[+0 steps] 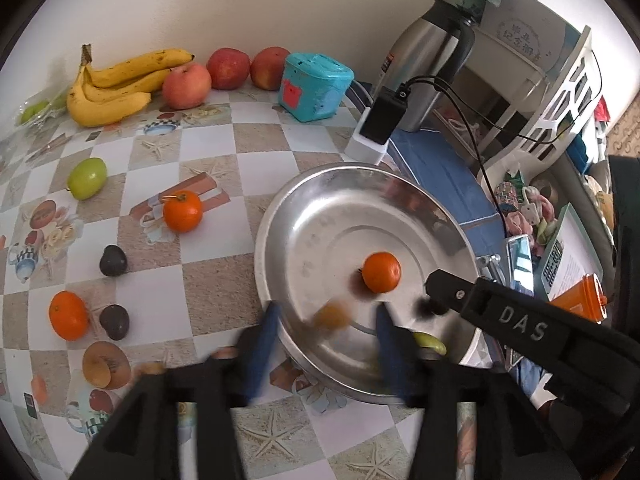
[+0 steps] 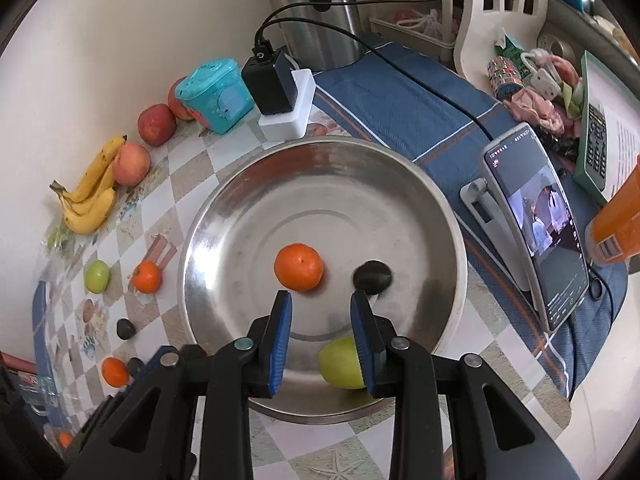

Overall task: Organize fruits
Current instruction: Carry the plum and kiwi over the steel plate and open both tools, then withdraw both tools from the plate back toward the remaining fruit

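My left tongs (image 1: 326,322) stand apart, empty, over the steel bowl (image 2: 224,216). My right tongs (image 2: 322,300) look parted, empty. The green fruit (image 2: 340,364) lies tilted, axis unclear.

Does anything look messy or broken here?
Nothing looks broken or spilled. It is just untidy: the bowl holds only an orange, a dark fruit and a green fruit, while a loose orange and a loose green fruit lie scattered on the table.
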`<state>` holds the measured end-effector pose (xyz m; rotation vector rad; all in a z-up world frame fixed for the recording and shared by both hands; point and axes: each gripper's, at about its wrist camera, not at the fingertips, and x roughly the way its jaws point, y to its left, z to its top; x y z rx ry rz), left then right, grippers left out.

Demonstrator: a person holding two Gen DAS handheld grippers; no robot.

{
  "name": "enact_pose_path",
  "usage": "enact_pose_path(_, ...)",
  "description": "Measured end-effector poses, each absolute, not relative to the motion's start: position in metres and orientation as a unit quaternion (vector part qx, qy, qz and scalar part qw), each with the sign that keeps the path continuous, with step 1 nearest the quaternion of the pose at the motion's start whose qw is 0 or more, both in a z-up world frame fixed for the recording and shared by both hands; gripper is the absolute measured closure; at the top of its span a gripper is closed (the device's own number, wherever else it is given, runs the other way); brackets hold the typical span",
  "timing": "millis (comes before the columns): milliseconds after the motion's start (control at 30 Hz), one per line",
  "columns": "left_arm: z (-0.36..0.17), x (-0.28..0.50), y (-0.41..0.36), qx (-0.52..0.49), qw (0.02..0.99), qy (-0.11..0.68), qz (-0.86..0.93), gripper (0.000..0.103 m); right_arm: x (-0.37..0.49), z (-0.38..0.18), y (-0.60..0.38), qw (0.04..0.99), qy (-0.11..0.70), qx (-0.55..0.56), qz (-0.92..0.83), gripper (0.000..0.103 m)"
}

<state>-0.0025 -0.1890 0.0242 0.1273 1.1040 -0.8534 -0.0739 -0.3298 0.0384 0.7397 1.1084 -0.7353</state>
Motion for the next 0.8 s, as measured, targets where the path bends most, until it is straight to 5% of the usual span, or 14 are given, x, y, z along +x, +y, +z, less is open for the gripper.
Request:
enact_pose_path(133,0.025,0.002,-0.183,0.061,0.771,0.508,-0.379,0.036,-0.075,0.04,-0.332,0.725,0.494,0.346,-0.333,0.071)
enact_pose_path(367,0.024,0.02,-0.163,0.072,0.798,0.51,-0.314,0.0,-0.072,0.045,-0.328,0.73,0.496,0.324,-0.34,0.071)
enact_pose_path(800,0.018,0.066,-0.078,0.051,0.827,0.543,-0.134,0.0,-0.055,0.044,-0.304,0.742,0.514,0.288,-0.32,0.071)
